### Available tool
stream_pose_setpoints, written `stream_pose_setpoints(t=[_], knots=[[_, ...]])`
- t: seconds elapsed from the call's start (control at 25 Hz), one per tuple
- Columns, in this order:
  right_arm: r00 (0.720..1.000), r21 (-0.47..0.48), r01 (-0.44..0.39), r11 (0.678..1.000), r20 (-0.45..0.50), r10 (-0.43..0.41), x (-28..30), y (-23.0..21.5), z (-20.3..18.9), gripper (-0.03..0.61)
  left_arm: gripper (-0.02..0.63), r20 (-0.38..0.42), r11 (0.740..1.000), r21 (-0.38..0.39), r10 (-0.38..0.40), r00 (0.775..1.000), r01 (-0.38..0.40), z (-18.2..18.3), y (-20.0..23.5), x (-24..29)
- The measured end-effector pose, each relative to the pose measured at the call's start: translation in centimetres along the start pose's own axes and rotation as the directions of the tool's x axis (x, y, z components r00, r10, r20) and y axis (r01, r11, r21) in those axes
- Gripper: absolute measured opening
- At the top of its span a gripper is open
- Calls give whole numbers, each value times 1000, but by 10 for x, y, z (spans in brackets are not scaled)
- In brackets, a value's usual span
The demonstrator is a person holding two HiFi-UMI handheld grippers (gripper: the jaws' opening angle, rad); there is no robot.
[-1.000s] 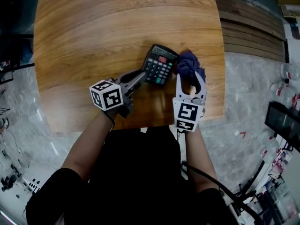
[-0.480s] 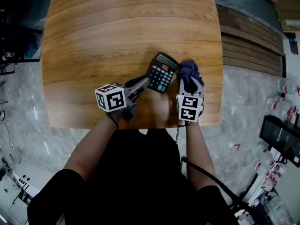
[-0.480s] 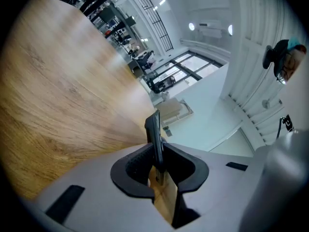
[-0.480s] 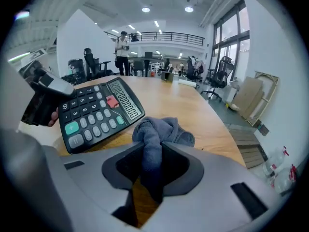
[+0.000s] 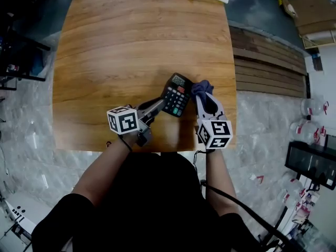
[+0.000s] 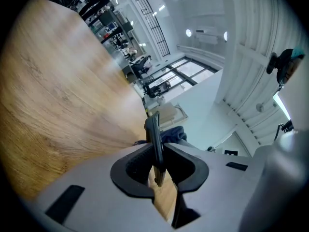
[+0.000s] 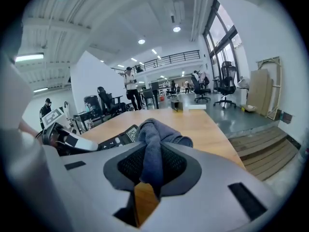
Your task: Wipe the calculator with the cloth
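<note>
Two grippers meet over the tabletop, by the right end of its near edge. The left gripper clamps the calculator by its near corner; only the left gripper view shows it edge-on between the pads. The right gripper has its jaws closing on the bunched blue cloth, just right of the calculator. Only the right gripper view shows people and office chairs beyond the far edge.
</note>
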State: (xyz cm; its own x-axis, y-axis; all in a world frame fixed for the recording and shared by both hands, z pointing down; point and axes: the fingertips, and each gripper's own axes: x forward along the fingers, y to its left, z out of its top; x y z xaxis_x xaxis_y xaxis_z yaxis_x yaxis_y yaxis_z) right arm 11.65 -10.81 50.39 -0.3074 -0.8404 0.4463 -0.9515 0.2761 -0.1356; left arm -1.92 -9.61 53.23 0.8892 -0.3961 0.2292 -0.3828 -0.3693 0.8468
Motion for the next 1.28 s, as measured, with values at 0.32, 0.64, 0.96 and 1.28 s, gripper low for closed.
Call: stream_pose_setpoints(t=[0.32, 0.64, 0.96, 1.28], knots=[[994, 15, -109, 994, 32, 109, 4, 54, 25, 71, 75, 19, 998, 4, -61, 998, 61, 3, -36, -2], [955, 29, -295, 955, 5, 295, -23, 131, 19, 71, 75, 77, 997, -51, -47, 996, 51, 13, -33, -15], [924, 7, -383, 924, -4, 383, -48, 165, 19, 71, 75, 84, 997, -46, -61, 995, 65, 19, -36, -20], [958, 4, -285, 959, 40, 284, -37, 129, 37, 71, 75, 53, 990, -24, -141, 989, 142, 10, -58, -20]])
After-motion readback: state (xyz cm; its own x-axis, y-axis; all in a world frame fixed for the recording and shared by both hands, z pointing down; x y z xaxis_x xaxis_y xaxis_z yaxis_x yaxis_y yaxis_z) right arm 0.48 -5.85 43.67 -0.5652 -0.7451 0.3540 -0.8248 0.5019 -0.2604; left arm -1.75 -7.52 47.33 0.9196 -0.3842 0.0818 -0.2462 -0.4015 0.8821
